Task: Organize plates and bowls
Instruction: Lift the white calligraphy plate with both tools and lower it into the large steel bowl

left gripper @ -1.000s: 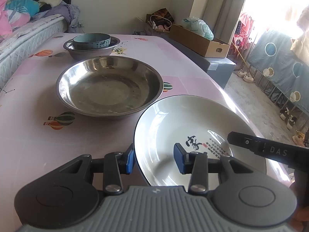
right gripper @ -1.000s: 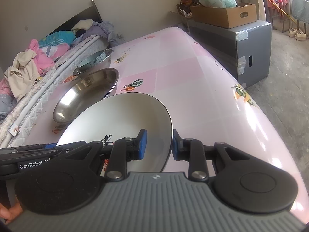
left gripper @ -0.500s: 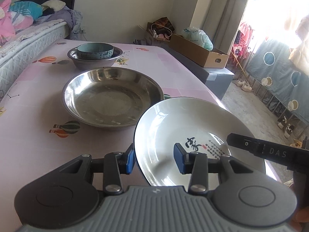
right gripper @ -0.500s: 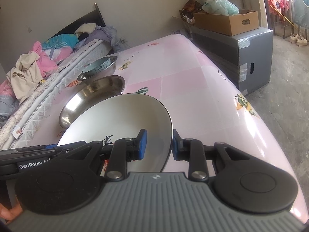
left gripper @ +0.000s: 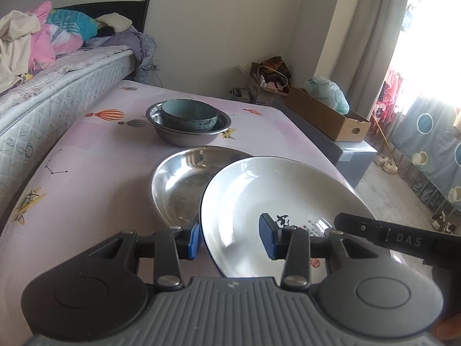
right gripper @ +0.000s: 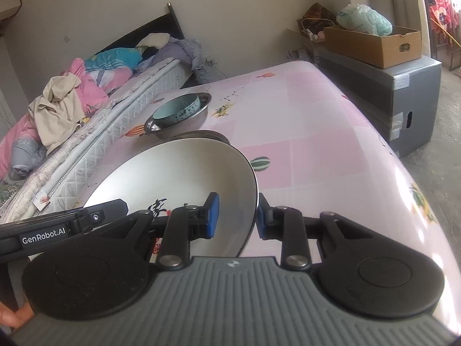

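Plate status: white ceramic plate point(left gripper: 276, 199) with a dark rim and black calligraphy print is up off the pink tablecloth point(left gripper: 95, 173), carried by both tools and overlapping the near edge of the large steel basin point(left gripper: 178, 184).

Left gripper point(left gripper: 229, 239) straddles the plate's left rim, one blue pad outside, one inside on the face. Right gripper point(right gripper: 236, 216) does the same on the opposite rim. Both look clamped on the rim; pad contact on the outer side is partly hidden, so that is a judgement from how the plate hangs.

Handling notes:
- Glazed ceramic: stiff, brittle, fairly heavy for a rim pinch. Chips if it knocks steel.
- Glaze is slick; pads hold only a thin sloped lip. Keep it near level, no quick rolls.
- Two opposite rim grips are the right hold. Uneven hand motion would twist it out.

Further back, a teal ceramic bowl point(left gripper: 188, 114) sits nested in a smaller steel bowl point(left gripper: 187, 135), well apart from the plate.

Likely target is the basin; lower slowly, release only once seated.
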